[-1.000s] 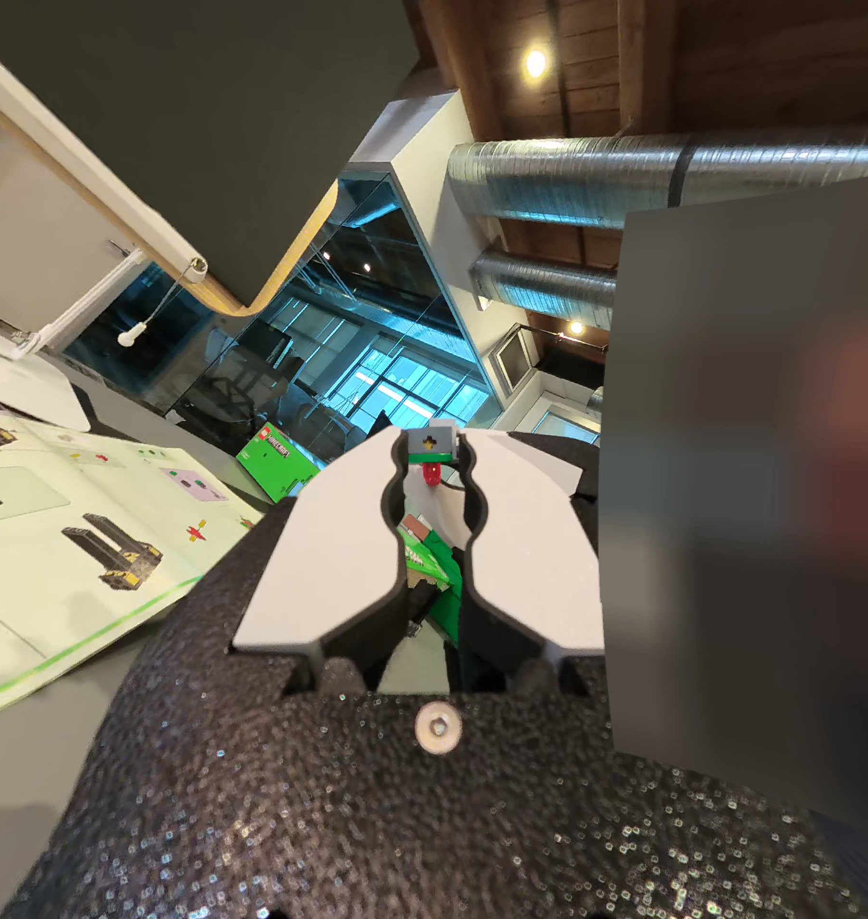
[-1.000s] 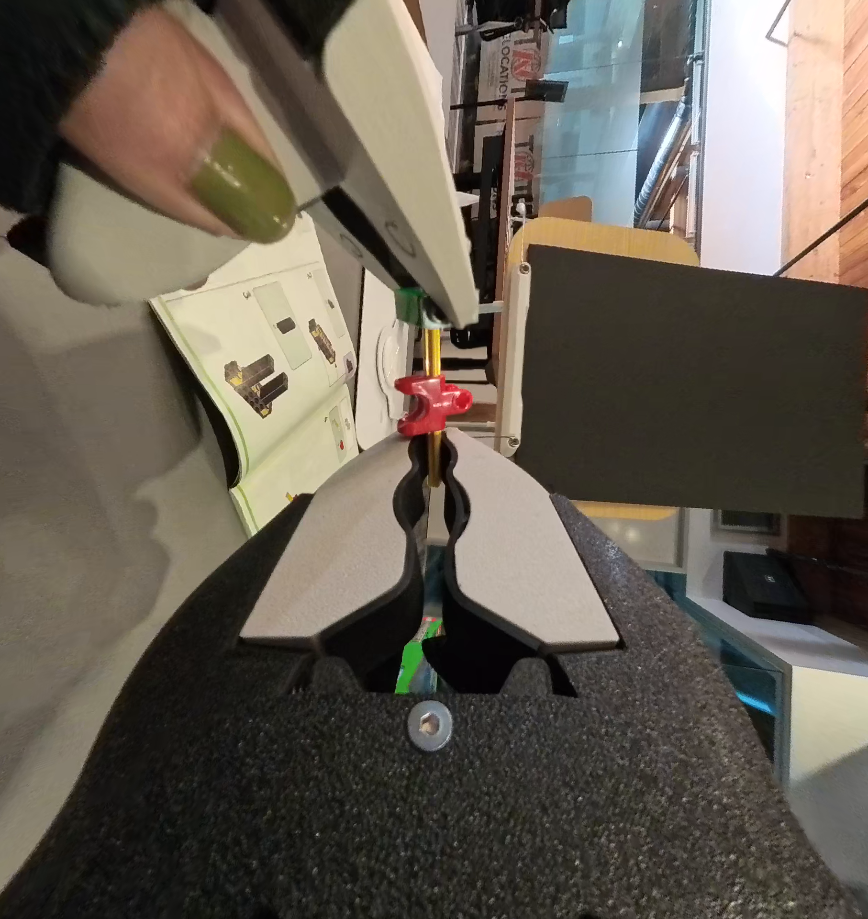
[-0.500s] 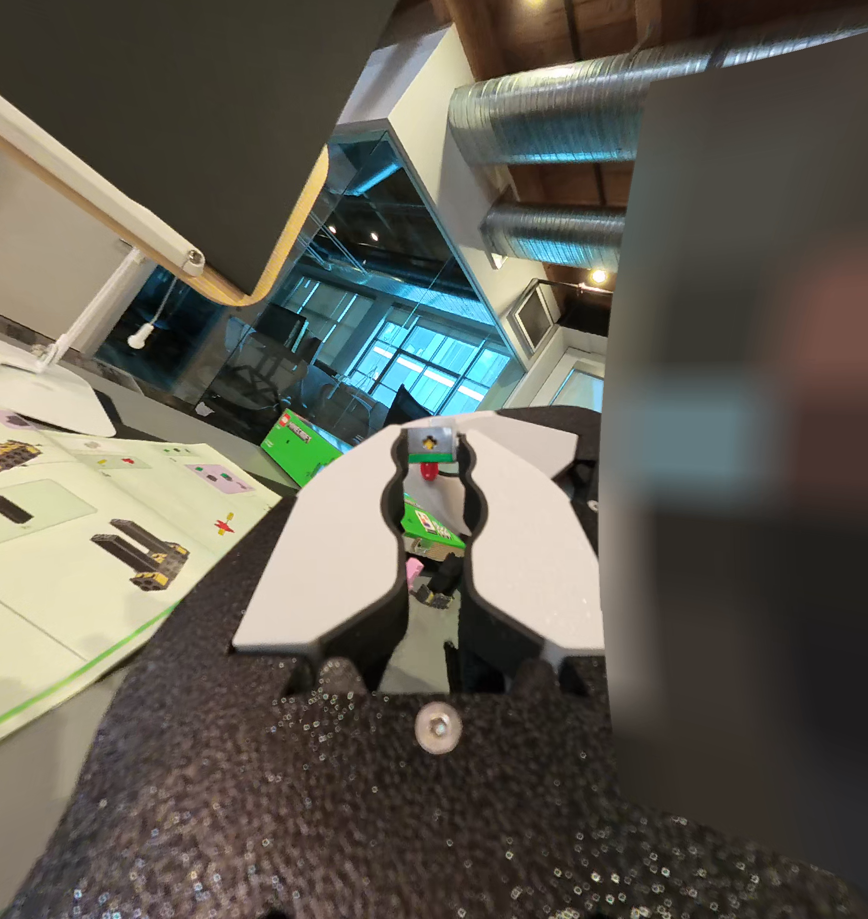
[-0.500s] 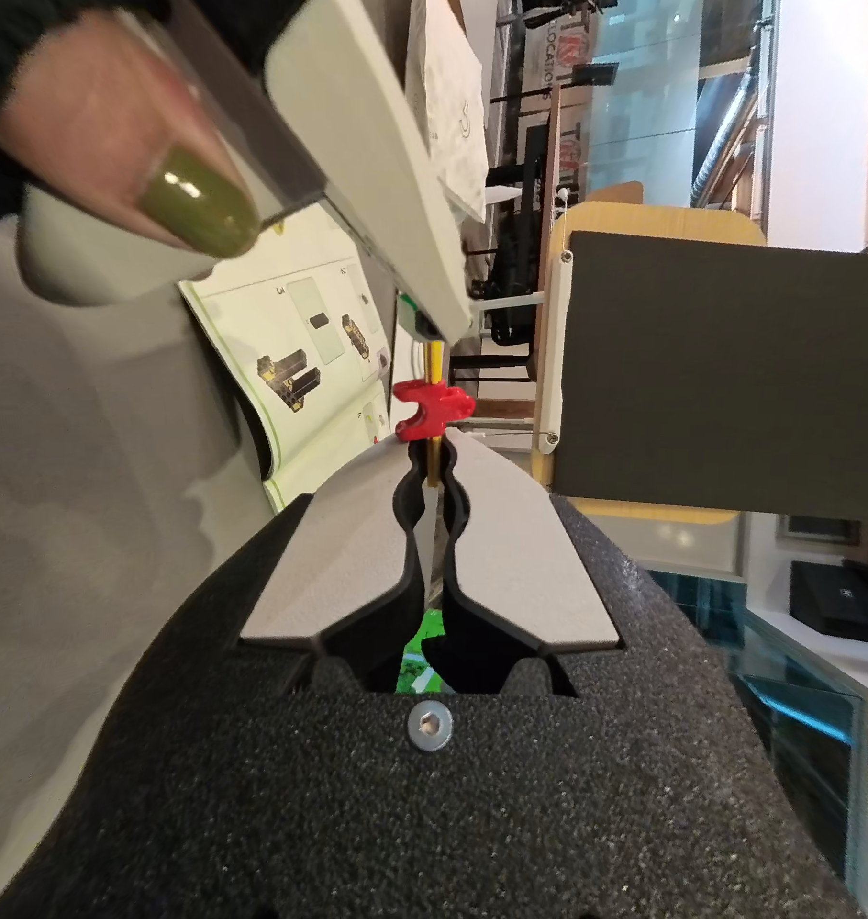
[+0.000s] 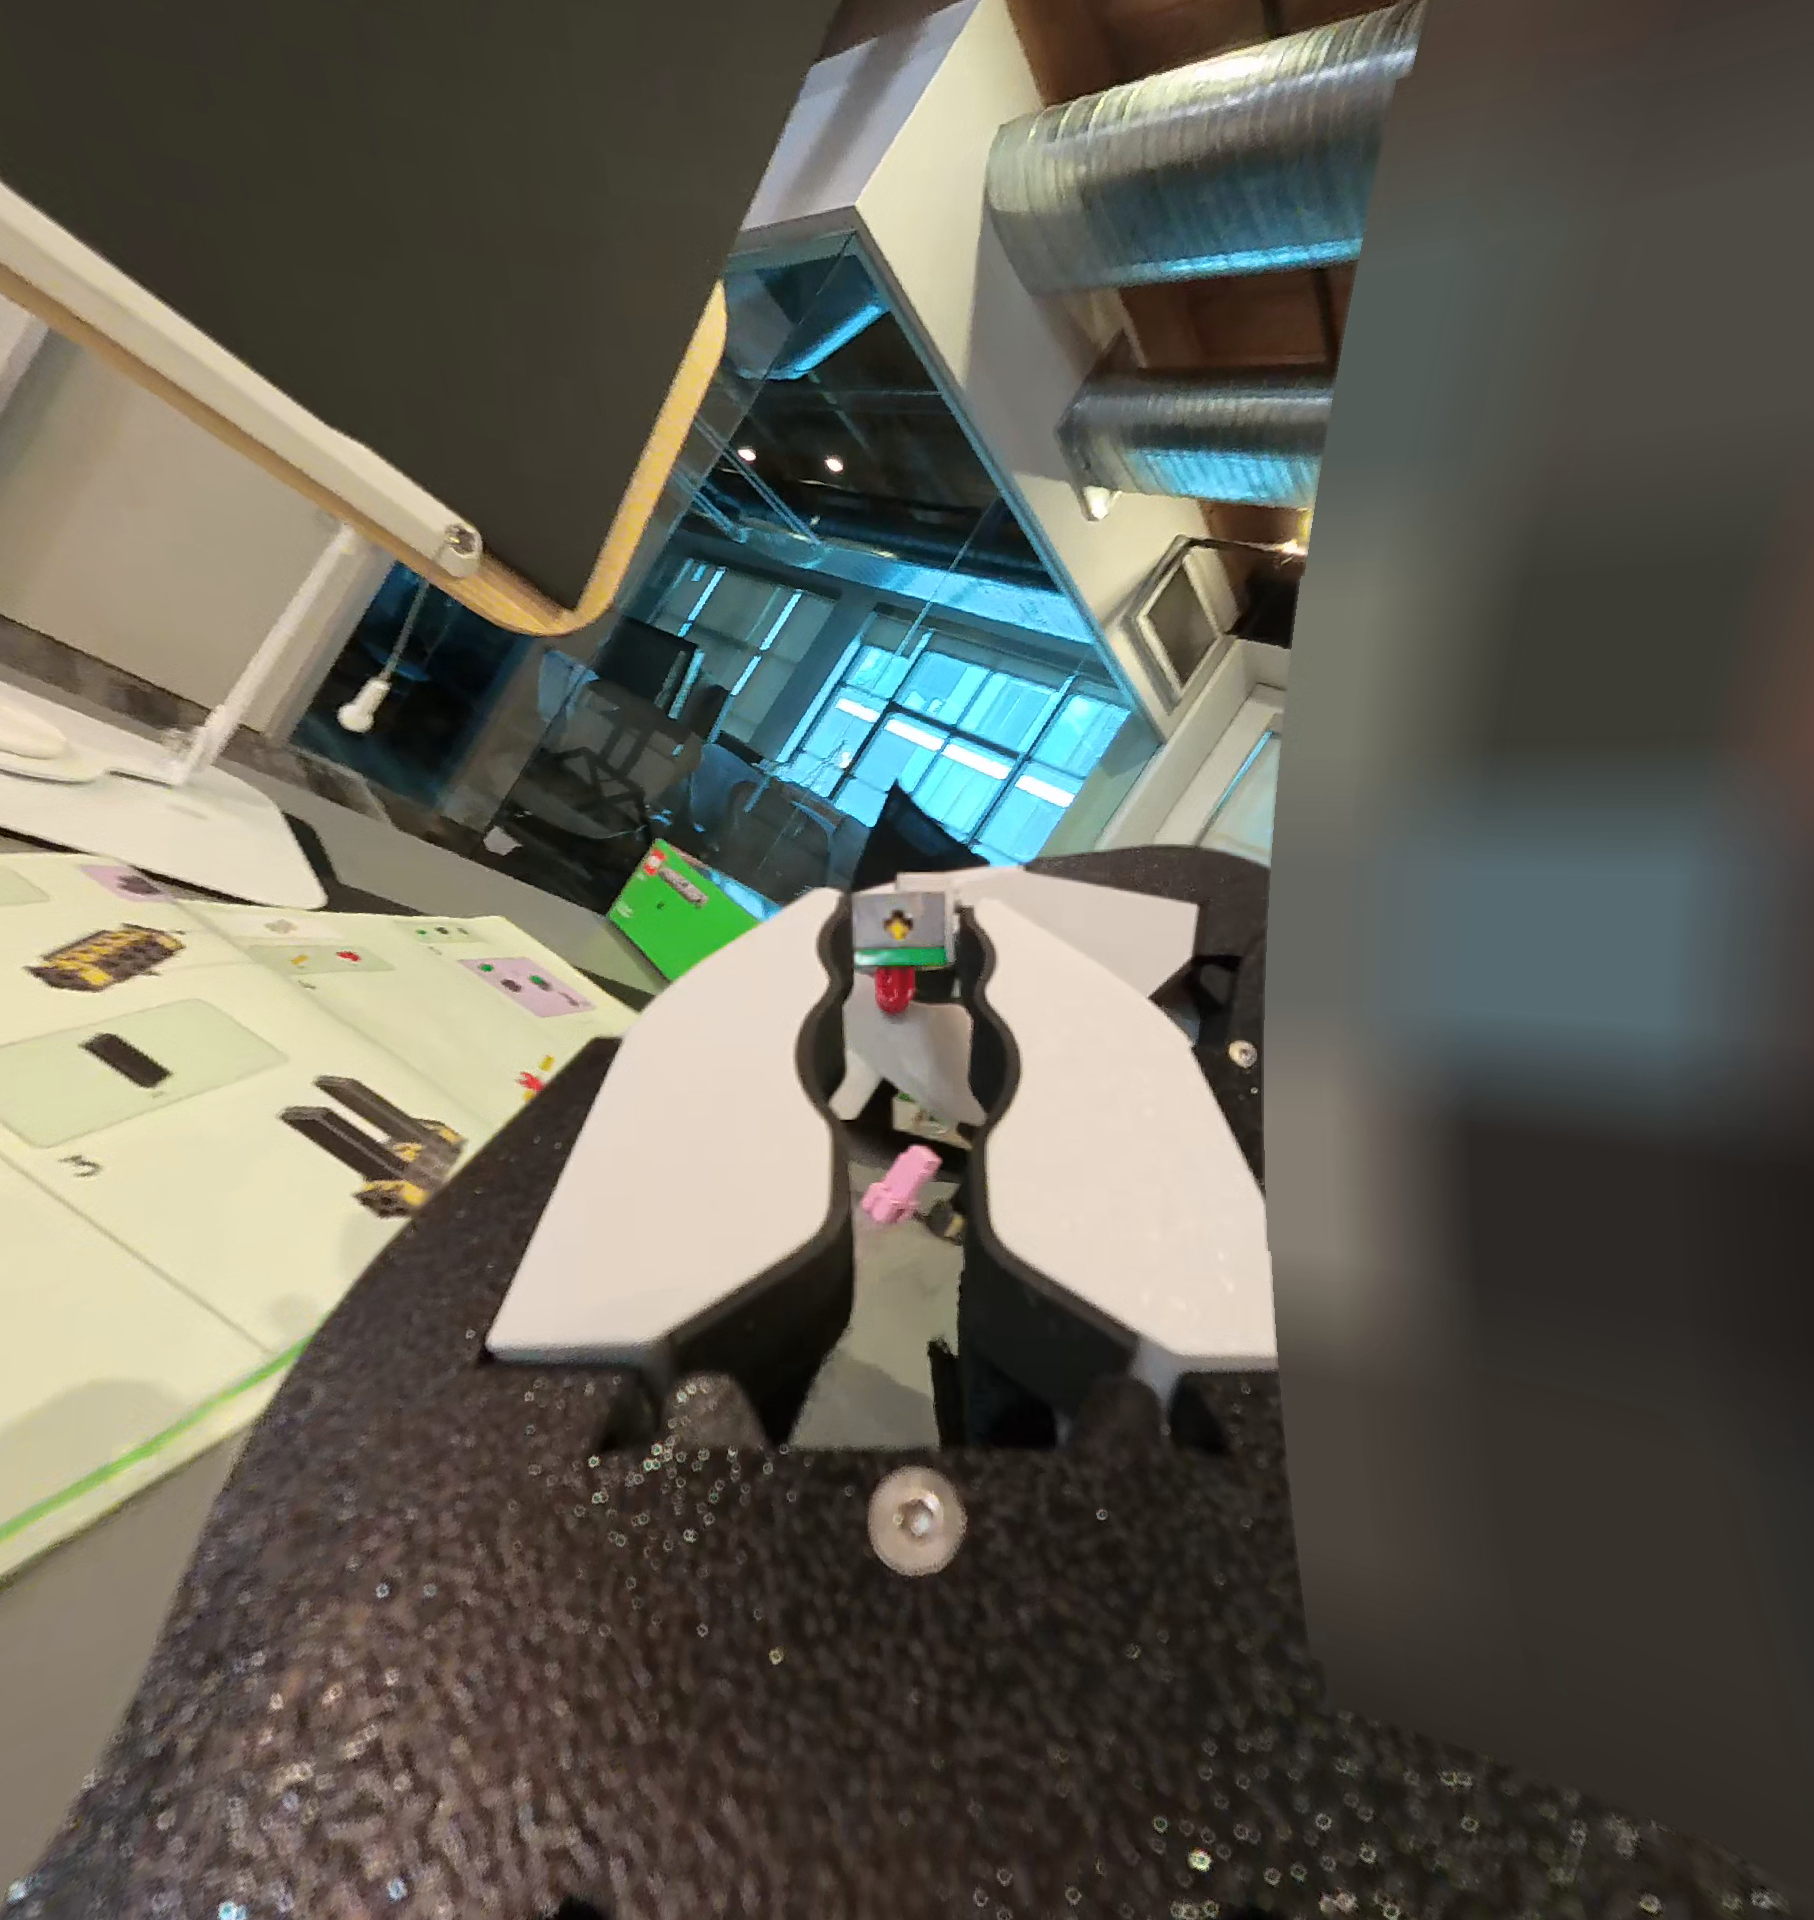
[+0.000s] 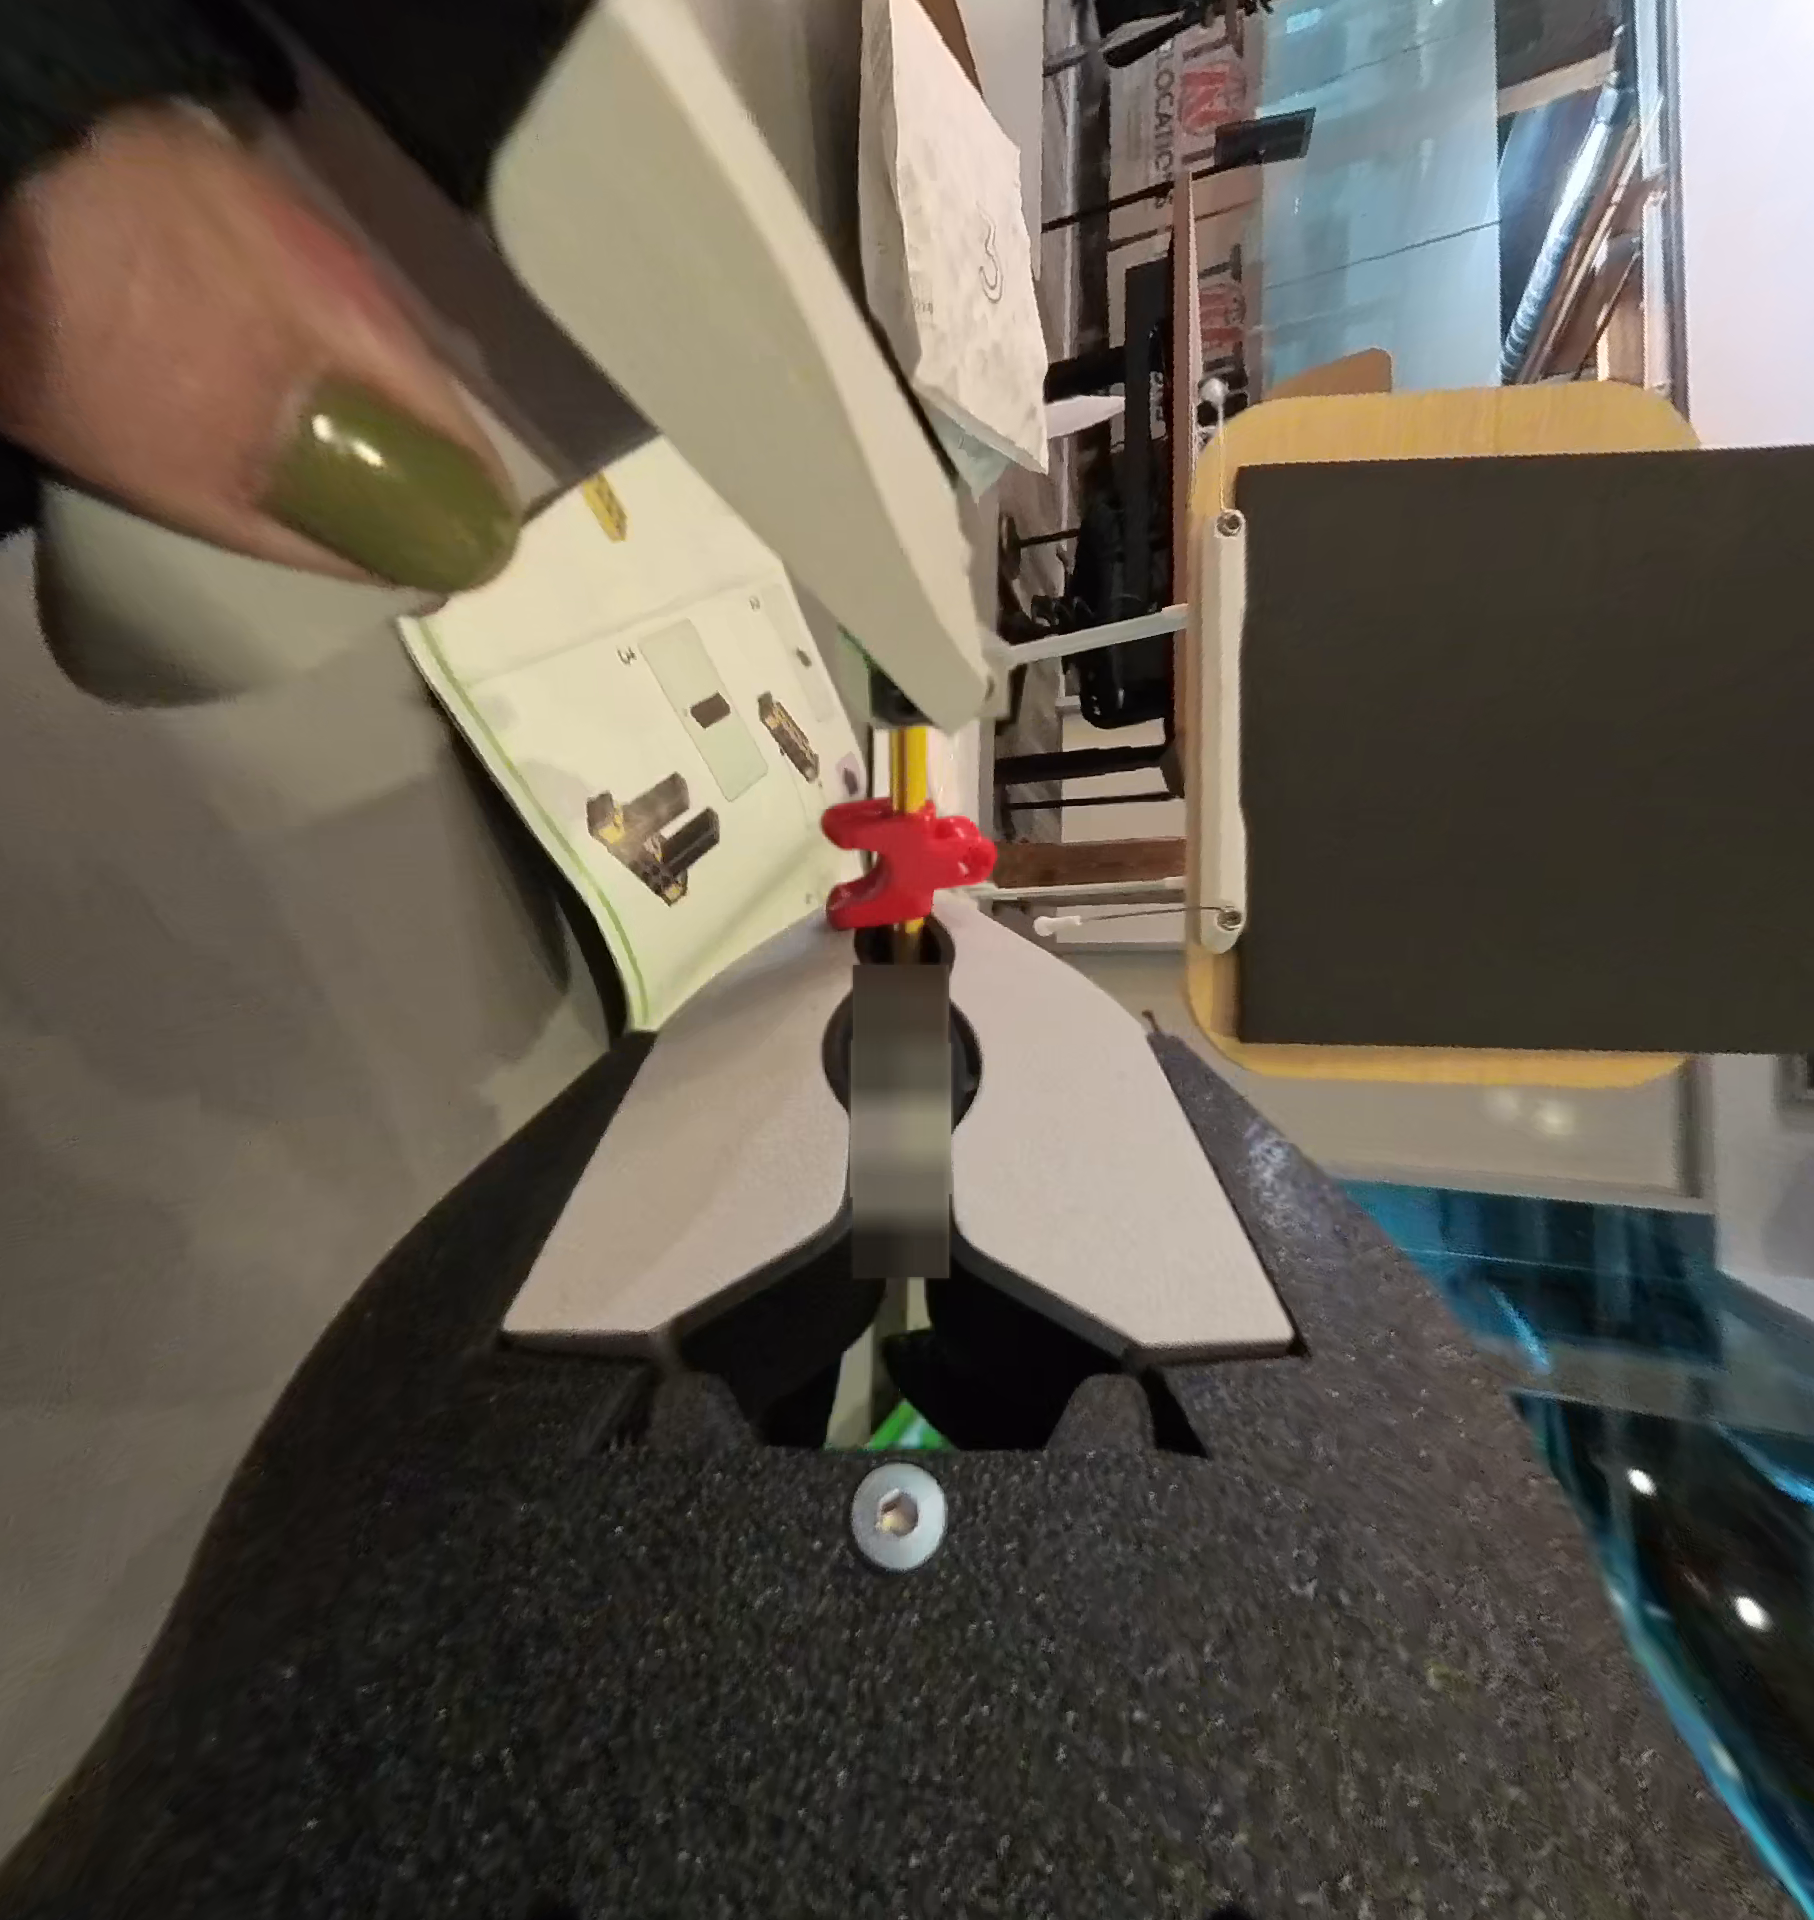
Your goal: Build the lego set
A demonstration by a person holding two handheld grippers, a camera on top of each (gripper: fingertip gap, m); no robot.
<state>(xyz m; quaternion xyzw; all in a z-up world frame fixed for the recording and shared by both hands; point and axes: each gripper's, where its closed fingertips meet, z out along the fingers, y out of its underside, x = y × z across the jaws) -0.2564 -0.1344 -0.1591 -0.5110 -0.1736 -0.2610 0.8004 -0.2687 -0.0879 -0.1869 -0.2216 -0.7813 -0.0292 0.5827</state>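
Observation:
My left gripper (image 5: 898, 920) is shut on a small grey and green brick piece (image 5: 898, 928), held up in the air. My right gripper (image 6: 905, 935) is shut on a thin yellow rod (image 6: 916, 764) that runs from its tips up to that brick piece. A red clip piece (image 6: 908, 862) sits on the rod just above my right fingertips; it also shows in the left wrist view (image 5: 892, 987) under the brick. The left gripper's finger (image 6: 757, 364) crosses the top of the right wrist view. How the rod joins the brick is hidden.
An open instruction booklet (image 5: 155, 1091) lies on the grey table at the left. A green set box (image 5: 679, 914) lies farther back. A pink piece (image 5: 898, 1184) lies on the table below the grippers. A dark panel on a white stand (image 5: 363, 312) hangs over the back.
Both grippers have swung together while keeping their grip. The booklet and dark panel have shifted in both views. The red clip stays on the rod just above my right fingertips.

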